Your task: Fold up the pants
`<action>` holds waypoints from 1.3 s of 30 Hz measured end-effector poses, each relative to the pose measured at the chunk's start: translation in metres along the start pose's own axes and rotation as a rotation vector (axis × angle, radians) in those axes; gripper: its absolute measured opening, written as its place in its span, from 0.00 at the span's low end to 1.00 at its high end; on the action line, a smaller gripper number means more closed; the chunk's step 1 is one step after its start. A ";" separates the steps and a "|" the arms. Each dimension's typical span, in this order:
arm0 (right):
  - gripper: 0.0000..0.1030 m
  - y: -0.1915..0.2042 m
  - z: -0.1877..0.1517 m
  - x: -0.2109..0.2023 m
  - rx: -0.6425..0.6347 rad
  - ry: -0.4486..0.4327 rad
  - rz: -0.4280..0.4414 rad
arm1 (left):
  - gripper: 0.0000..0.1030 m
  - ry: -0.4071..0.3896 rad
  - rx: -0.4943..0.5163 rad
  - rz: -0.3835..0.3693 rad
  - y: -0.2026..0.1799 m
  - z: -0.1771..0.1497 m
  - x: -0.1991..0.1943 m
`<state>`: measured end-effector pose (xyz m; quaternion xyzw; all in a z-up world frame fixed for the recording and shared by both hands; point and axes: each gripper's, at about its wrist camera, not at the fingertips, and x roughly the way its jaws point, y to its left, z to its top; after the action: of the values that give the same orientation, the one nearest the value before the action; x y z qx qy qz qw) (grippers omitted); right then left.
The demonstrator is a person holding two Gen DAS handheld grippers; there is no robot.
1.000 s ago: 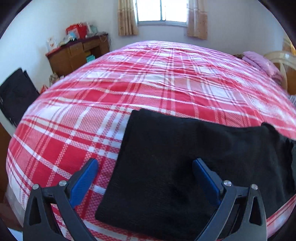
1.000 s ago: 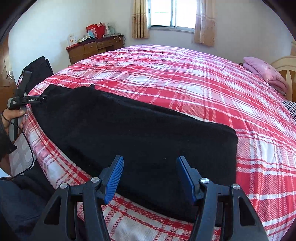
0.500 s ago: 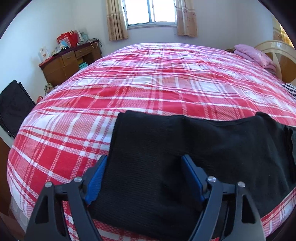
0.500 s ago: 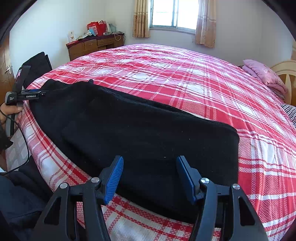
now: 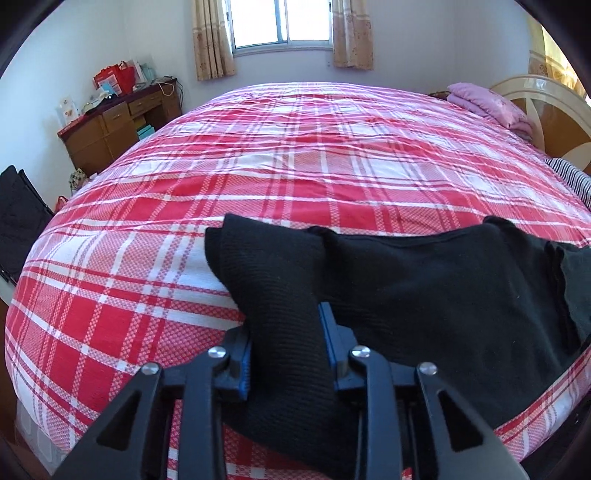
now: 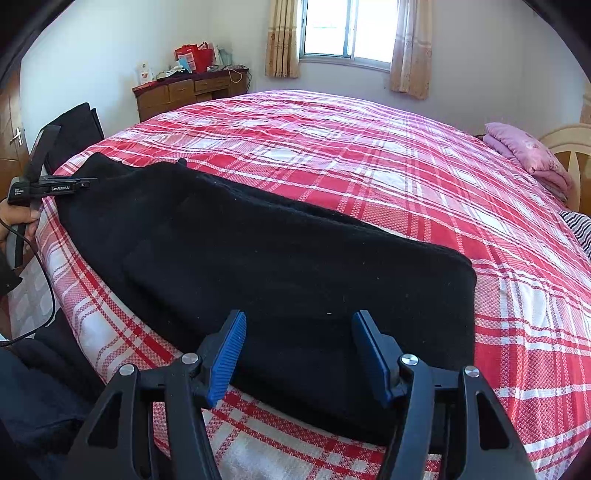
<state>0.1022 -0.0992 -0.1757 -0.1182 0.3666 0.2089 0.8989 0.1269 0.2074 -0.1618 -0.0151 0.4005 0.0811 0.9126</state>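
Now left tongs [image 5: 284,354] clamped on black pants [image 5: 424,295] end, right tongs [image 6: 299,354] agape above other end.

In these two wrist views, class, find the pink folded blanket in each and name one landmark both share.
Left wrist view: pink folded blanket upper right, beside the headboard.
Right wrist view: the blanket at the right edge, mid-height.
Shared landmark: the curtained window behind the bed.
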 end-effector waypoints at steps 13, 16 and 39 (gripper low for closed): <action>0.60 -0.012 0.007 -0.013 0.022 -0.028 -0.015 | 0.26 -0.088 -0.091 -0.213 -0.014 0.024 -0.054; 0.60 -0.019 0.011 -0.017 0.044 -0.032 -0.012 | 0.26 -0.116 -0.065 -0.291 -0.037 0.034 -0.076; 0.61 -0.081 0.008 -0.036 0.141 -0.059 -0.082 | 0.26 -0.122 0.147 -0.552 -0.189 0.087 -0.118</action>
<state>0.1218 -0.1785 -0.1401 -0.0633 0.3486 0.1487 0.9233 0.1425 0.0126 -0.0233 -0.0524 0.3305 -0.1989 0.9211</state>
